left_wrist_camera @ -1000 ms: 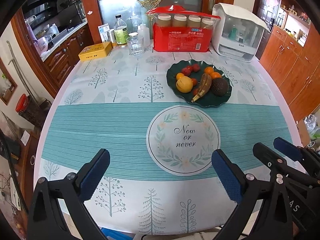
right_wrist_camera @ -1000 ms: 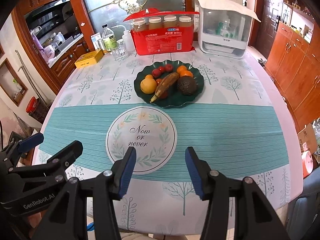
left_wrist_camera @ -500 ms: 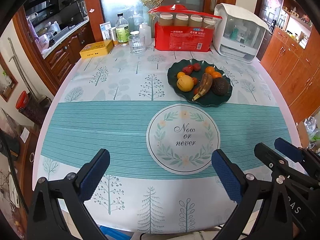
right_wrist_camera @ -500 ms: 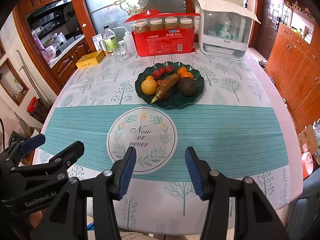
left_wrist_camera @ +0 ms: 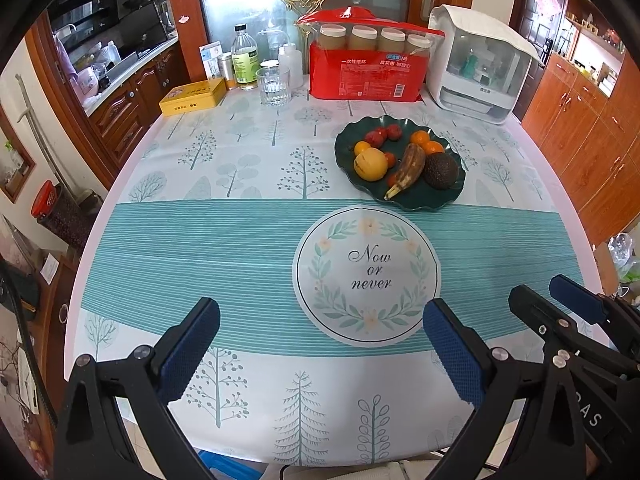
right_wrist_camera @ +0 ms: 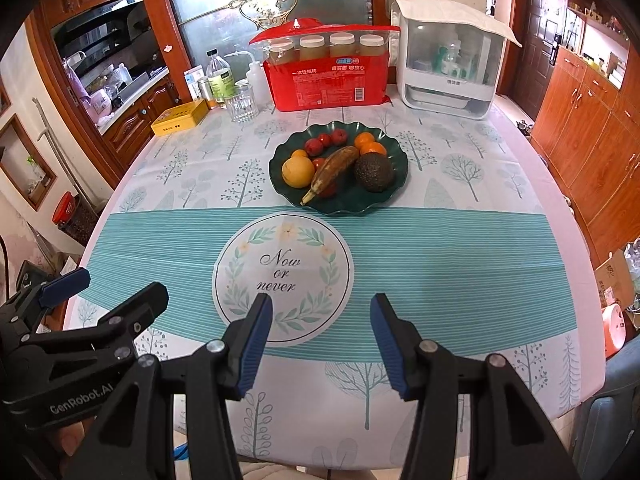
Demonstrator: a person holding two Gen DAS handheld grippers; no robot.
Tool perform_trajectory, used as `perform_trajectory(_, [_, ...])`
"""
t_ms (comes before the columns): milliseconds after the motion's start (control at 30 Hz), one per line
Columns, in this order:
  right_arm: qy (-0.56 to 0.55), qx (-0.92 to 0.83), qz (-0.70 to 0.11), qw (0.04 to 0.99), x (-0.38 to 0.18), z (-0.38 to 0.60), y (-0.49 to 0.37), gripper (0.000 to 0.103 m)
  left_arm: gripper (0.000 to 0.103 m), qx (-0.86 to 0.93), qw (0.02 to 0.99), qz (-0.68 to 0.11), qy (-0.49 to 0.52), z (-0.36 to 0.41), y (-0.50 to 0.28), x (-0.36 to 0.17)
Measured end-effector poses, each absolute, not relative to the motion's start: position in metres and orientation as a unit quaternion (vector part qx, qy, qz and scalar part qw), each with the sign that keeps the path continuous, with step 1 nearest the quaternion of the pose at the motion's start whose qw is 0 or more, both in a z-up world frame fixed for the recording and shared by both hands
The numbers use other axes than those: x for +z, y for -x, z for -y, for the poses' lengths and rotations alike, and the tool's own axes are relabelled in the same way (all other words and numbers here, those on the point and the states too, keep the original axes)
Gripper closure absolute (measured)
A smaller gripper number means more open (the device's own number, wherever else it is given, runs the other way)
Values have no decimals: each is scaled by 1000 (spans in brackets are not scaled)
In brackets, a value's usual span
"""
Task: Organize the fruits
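A dark green wavy plate (left_wrist_camera: 452,196) (right_wrist_camera: 394,160) sits past the table's middle. It holds a yellow round fruit (left_wrist_camera: 370,164) (right_wrist_camera: 297,172), a browned banana (left_wrist_camera: 409,170) (right_wrist_camera: 332,170), an avocado (left_wrist_camera: 441,170) (right_wrist_camera: 374,172), small oranges (left_wrist_camera: 427,142) (right_wrist_camera: 370,143) and small red fruits (left_wrist_camera: 384,134) (right_wrist_camera: 326,140). My left gripper (left_wrist_camera: 320,344) is open and empty over the near table edge. My right gripper (right_wrist_camera: 321,336) is open and empty beside it, also near the front edge. Each gripper shows at the side of the other's view.
At the table's back stand a red pack of paper cups (left_wrist_camera: 366,68), a white cabinet-like appliance (left_wrist_camera: 478,68), a glass (left_wrist_camera: 274,86), bottles (left_wrist_camera: 245,60) and a yellow tin (left_wrist_camera: 194,96). A round "Now or never" print (left_wrist_camera: 366,276) marks the cloth.
Both grippers have risen and tilted slightly, so the table and plate sit a little lower in view. The jaws have kept their opening.
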State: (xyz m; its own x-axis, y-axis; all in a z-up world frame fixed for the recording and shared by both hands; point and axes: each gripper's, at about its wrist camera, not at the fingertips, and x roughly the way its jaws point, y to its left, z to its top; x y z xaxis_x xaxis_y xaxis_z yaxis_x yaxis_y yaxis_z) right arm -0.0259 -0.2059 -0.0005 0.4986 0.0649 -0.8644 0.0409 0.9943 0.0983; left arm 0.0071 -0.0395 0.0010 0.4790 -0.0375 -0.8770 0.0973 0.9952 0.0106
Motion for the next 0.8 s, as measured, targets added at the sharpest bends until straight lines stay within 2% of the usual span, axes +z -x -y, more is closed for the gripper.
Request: perform_trajectory(800, [-55,6,-507,860,-8,209,28,52,2,-36,856,-515,-25,45,-4,-5])
